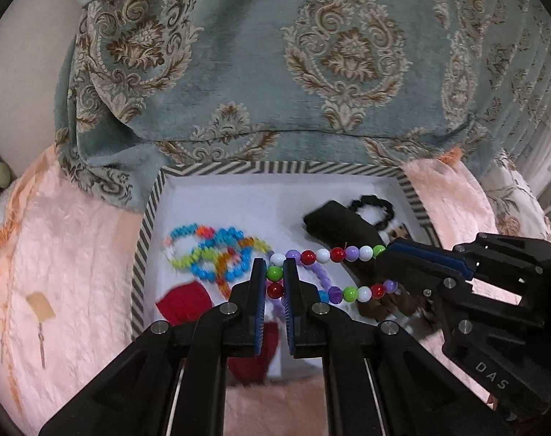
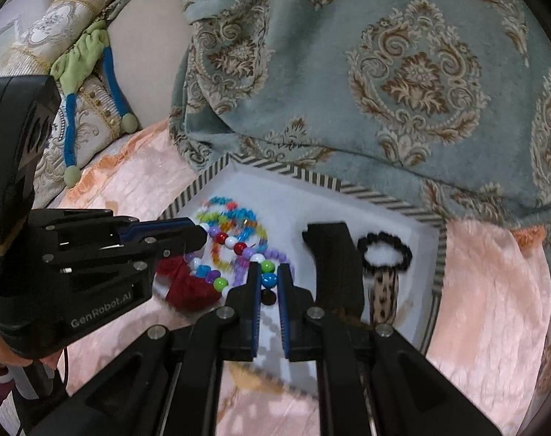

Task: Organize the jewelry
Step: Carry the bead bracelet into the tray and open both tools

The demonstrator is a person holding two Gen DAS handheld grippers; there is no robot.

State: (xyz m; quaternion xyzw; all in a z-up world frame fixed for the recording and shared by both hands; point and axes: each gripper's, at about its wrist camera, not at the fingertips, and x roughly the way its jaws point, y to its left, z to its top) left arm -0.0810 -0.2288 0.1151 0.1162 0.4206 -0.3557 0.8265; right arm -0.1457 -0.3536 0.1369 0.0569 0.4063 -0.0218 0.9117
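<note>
A necklace of large round red, white, purple and green beads (image 1: 333, 254) hangs stretched between my two grippers above a white tray (image 1: 239, 200). My left gripper (image 1: 274, 279) is shut on its left end, with a green and a red bead between the pads. My right gripper (image 2: 268, 279) is shut on its other end, on a blue bead; it shows in the left wrist view (image 1: 388, 254) at the right. The necklace (image 2: 235, 245) runs from it to the left gripper (image 2: 202, 234).
The tray has a striped rim (image 2: 384, 196) and lies on a pink bedspread (image 1: 75, 254). In it lie bright plastic bead strings (image 1: 210, 250), a red pouch (image 1: 184, 301), a black folded piece (image 2: 333, 261), a black bead bracelet (image 2: 384, 250) and a leopard-print band (image 2: 384, 298). A teal patterned cushion (image 1: 311, 54) stands behind.
</note>
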